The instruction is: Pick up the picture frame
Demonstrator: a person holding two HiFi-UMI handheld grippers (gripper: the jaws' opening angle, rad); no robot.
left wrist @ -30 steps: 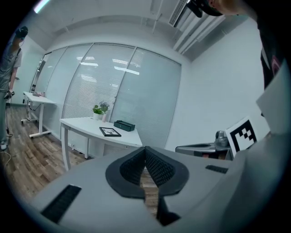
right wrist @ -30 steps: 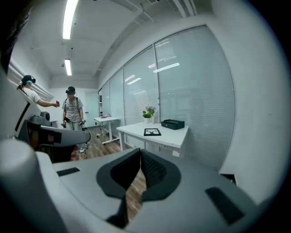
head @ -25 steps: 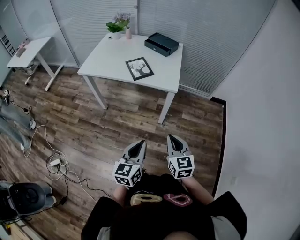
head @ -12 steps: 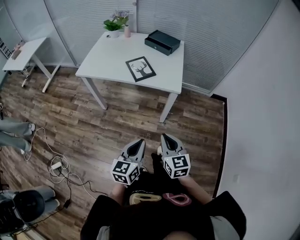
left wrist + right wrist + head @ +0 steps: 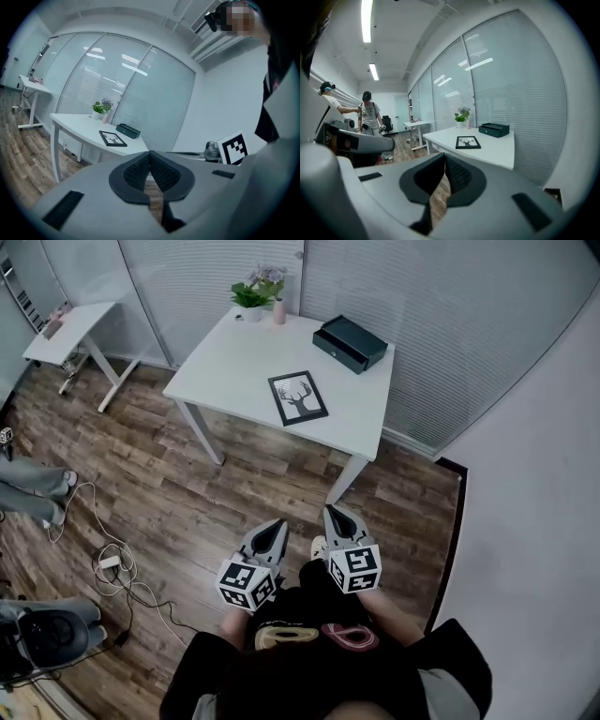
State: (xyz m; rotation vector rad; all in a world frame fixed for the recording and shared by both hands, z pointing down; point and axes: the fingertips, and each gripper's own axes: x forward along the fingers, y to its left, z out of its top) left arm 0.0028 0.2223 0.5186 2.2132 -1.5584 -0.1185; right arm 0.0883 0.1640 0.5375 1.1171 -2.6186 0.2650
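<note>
Picture frame (image 5: 298, 397) lies flat on white table (image 5: 234, 362), near front edge, well apart from both tongs. Left gripper (image 5: 277, 527), right gripper (image 5: 334, 516): clenched, empty. Frame probably light, stiff, glass fragile. Best hold: outer border, not face.

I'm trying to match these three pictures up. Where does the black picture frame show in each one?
Head view: the picture frame lies flat on the white table, upper middle of the picture.
Left gripper view: picture frame left of centre, on the table's near side.
Right gripper view: picture frame just right of centre, on the table.
Shared landmark: the dark box on the table beyond the frame.
</note>
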